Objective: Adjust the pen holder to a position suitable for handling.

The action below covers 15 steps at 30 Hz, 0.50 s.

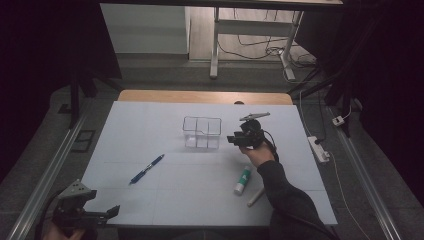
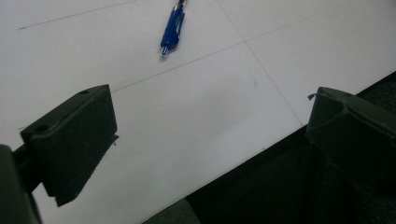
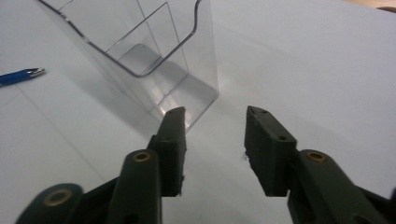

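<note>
- Tongs of the right hand (image 1: 233, 139) sit right of centre in the high view, just beside the clear organiser (image 1: 202, 132); they stand apart with nothing between them, pointing at the organiser's near corner (image 3: 187, 93).
- Left tongs (image 1: 114, 211) gape wide and empty at the lower left, over the bench (image 1: 150, 200) edge.
- Blue pen (image 1: 147, 169) lies left of centre.
- Glue stick (image 1: 243, 180) lies lower right of centre.

A blue ballpoint pen (image 1: 147, 169) lies on the white-covered desk (image 1: 150, 125); a green-and-white glue stick (image 1: 243, 180) lies near a white rod (image 1: 256, 197).
</note>
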Each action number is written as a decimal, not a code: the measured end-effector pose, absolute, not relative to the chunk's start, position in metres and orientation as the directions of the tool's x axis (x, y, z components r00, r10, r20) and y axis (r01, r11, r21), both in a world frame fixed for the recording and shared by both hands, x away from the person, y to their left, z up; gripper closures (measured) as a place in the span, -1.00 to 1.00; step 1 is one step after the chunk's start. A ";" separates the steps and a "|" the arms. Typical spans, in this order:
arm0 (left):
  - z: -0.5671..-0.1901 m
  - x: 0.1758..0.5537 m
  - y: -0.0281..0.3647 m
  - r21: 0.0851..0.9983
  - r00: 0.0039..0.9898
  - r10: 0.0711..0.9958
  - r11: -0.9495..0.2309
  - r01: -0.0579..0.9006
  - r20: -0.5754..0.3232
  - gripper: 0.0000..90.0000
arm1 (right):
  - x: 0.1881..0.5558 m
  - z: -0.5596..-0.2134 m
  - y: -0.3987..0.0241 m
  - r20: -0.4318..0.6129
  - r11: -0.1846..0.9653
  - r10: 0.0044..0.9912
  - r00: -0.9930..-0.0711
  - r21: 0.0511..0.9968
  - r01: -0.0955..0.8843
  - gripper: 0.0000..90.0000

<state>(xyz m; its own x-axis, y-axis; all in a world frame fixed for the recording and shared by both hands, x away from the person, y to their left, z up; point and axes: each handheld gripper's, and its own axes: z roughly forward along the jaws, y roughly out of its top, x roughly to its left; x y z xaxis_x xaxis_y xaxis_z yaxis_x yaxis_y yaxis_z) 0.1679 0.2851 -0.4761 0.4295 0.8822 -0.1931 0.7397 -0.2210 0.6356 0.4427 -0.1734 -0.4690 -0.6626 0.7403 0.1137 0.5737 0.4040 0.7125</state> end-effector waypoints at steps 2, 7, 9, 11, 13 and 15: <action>-0.476 0.168 0.286 0.637 0.429 0.881 -0.218 0.739 -0.197 -0.96 | 0.438 -0.467 -0.175 0.111 0.407 0.741 -0.663 0.711 0.574 0.16; -0.476 0.168 0.286 0.643 0.436 0.877 -0.218 0.734 -0.200 -0.97 | 0.417 -0.460 -0.180 0.100 0.446 0.691 -0.716 0.721 0.531 -0.08; -0.476 0.168 0.287 0.644 0.438 0.876 -0.218 0.733 -0.201 -0.97 | 0.406 -0.457 -0.182 0.085 0.461 0.674 -0.734 0.728 0.508 -0.17; -0.476 0.168 0.287 0.646 0.441 0.875 -0.220 0.731 -0.201 -0.97 | 0.401 -0.456 -0.182 0.082 0.467 0.666 -0.742 0.729 0.500 -0.21; -0.475 0.167 0.287 0.648 0.443 0.873 -0.220 0.729 -0.202 -0.96 | 0.387 -0.452 -0.185 0.071 0.478 0.659 -0.749 0.729 0.490 -0.37; -0.475 0.167 0.287 0.653 0.446 0.871 -0.218 0.726 -0.205 -0.96 | 0.383 -0.452 -0.187 0.077 0.477 0.654 -0.752 0.730 0.490 -0.42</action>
